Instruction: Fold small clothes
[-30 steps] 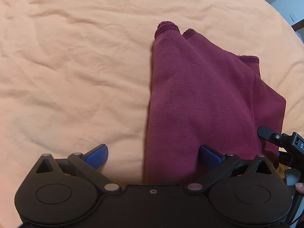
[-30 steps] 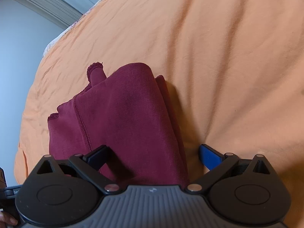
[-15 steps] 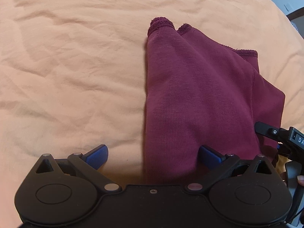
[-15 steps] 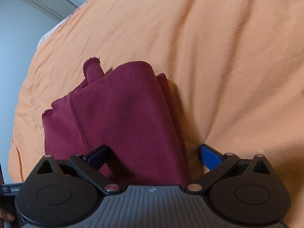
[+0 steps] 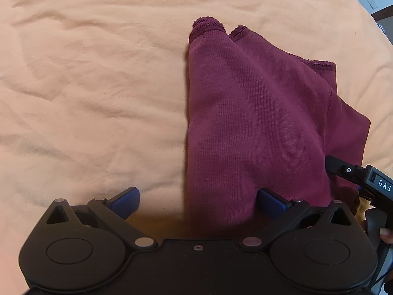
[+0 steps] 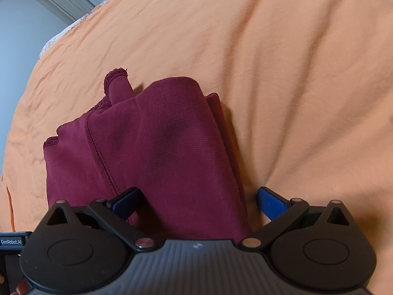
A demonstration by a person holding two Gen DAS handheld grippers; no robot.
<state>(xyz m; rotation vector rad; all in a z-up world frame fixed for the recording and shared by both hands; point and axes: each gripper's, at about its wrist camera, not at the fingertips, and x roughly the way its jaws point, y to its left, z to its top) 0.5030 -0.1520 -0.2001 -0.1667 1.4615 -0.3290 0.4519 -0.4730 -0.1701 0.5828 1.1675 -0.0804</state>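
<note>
Garment (image 5: 258, 123): one maroon ribbed-knit piece, lying folded on an orange bedsheet (image 5: 86, 86). In the left wrist view it occupies the right half of the frame, with a straight folded edge running along its left side and two stitched hems at the far end. A seam runs down its right portion, where a lower layer projects beyond the upper one.

Left gripper (image 5: 197, 200): jaws spread wide. The left blue pad (image 5: 125, 200) sits over bare sheet; the right blue pad (image 5: 272, 201) sits over the garment near its close edge. The folded edge of the cloth passes between the two pads. Whether either pad presses on the fabric cannot be determined from this angle.

Right gripper (image 6: 197, 199): jaws also spread wide. In the right wrist view the garment (image 6: 159, 152) fills the centre, with a rounded fold at its far end and a stitched hem tab standing up just beside it. The left pad (image 6: 125, 200) lies over the cloth beside the seam; the right pad (image 6: 271, 201) lies over the bedsheet (image 6: 282, 73), just beside the garment's right edge. Neither tool grips anything.

Part of the right gripper's body (image 5: 361, 184) shows at the right margin of the left wrist view, beside the garment's near right corner. A fingertip (image 5: 386, 236) shows below it.
</note>
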